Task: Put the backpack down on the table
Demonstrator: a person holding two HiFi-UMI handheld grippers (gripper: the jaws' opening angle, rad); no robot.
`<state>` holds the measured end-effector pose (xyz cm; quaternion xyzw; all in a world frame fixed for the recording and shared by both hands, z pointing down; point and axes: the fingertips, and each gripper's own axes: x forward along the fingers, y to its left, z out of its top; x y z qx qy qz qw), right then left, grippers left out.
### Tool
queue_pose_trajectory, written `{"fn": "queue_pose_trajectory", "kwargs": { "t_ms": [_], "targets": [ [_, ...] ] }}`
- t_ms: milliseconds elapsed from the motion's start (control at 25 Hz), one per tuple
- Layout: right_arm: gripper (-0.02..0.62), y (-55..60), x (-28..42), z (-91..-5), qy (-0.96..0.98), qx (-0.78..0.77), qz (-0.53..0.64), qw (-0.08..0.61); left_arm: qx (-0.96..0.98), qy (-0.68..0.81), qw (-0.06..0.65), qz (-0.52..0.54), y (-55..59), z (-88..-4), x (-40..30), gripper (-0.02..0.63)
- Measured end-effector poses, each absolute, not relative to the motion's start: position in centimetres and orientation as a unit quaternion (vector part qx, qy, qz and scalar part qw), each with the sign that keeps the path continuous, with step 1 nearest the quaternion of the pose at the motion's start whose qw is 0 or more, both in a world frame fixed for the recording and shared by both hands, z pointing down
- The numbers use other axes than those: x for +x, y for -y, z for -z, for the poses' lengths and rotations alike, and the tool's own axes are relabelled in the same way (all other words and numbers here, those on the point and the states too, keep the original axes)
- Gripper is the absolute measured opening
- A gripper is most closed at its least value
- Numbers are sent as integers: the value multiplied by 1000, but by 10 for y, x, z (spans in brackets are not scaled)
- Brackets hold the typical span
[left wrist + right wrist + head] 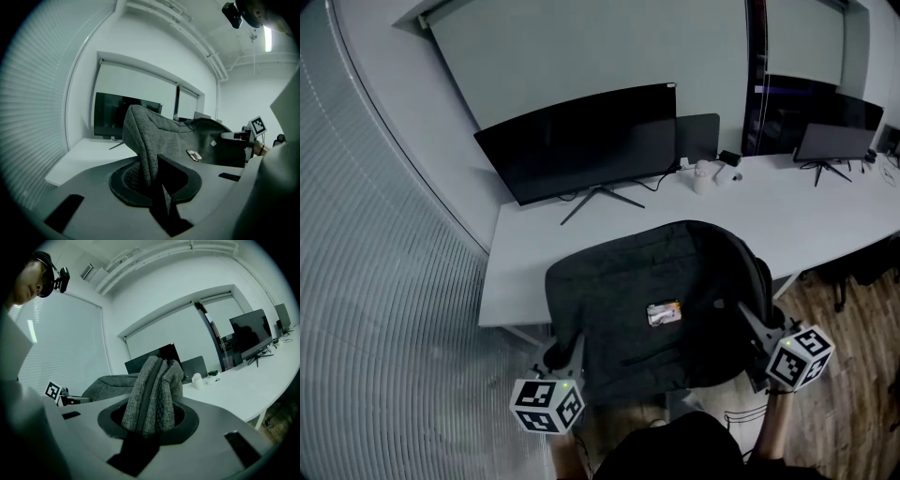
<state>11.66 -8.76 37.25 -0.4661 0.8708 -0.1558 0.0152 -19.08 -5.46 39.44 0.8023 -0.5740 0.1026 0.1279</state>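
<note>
A dark grey fabric backpack (661, 305) with a small metal tag hangs flat between my two grippers, over the front edge of the white table (825, 220). My left gripper (565, 359) is shut on the bag's near left edge; in the left gripper view a fold of grey cloth (143, 150) is pinched between its jaws. My right gripper (757, 333) is shut on the bag's right side, where a thick bunch of fabric (152, 397) fills the jaws. Most of the bag lies above the tabletop's front part, and its near end overhangs the edge.
A wide curved monitor (581, 145) stands on the table behind the bag. A second monitor (832, 143), a white mug-like item (703, 176) and small things sit to the right. White blinds (375, 281) fill the left side. Wooden floor (844, 347) shows at lower right.
</note>
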Motion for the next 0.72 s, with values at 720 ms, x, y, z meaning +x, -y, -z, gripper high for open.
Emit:
{"fn": "queue_pose_trajectory", "kwargs": {
  "t_ms": [720],
  "targets": [
    [112,225,116,-361,-898,-414,152,16,766,624,128,-84,157,-382,-187,55]
  ]
}}
